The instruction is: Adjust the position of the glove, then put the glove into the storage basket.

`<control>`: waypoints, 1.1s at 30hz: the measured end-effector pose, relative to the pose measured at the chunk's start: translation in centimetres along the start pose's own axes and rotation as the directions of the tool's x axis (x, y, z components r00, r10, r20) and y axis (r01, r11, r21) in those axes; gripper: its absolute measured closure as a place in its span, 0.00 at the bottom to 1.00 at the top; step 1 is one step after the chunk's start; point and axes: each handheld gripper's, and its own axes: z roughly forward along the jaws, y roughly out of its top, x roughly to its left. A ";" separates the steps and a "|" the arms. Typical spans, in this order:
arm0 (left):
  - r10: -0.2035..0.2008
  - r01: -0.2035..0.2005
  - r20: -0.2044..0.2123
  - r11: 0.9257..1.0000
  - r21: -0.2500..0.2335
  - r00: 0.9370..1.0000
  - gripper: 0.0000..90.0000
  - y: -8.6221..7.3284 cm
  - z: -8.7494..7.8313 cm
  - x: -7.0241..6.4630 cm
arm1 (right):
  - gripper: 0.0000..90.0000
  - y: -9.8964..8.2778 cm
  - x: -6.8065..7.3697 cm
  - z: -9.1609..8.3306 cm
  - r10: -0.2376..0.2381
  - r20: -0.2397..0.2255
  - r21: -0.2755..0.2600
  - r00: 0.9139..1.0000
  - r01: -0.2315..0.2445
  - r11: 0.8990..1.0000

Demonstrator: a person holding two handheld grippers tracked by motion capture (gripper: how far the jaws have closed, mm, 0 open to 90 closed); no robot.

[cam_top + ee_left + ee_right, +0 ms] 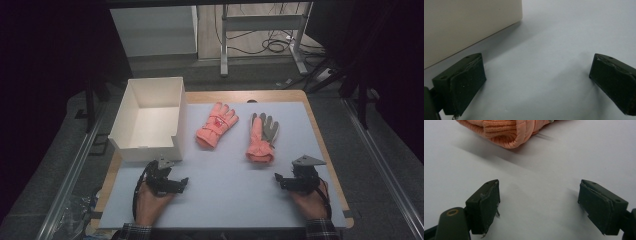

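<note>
- Orange gloves (216, 124) (262, 137) lie right of the box (131, 142).
- Both grippers (184, 183) (278, 179): fingers open, empty.
- Advice: grasp each cuff squarely, then lift toward the box.

White box (150, 120) blocks the table's left rear; two gloves (216, 125) (262, 137) lie mid-mat; bare mat (227, 185) between and ahead of both grippers

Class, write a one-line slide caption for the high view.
Two pink gloves lie beside a white box, open grippers waiting nearby.
</note>
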 end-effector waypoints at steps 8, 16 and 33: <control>-0.001 0.001 0.000 1.000 -0.001 1.000 0.00 0.0 0.0 0.0 | 0.20 0.0 0.0 0.0 -0.001 0.000 0.001 1.000 0.001 1.000; -0.002 0.002 -0.001 1.000 -0.002 1.000 0.00 0.0 0.0 0.0 | 0.20 0.0 0.0 0.0 0.000 0.000 0.001 1.000 0.000 1.000; -0.001 0.001 -0.001 1.000 -0.002 1.000 0.00 0.0 0.0 0.0 | 0.26 0.2 -0.1 -0.3 -0.008 -0.014 0.009 1.000 0.008 1.000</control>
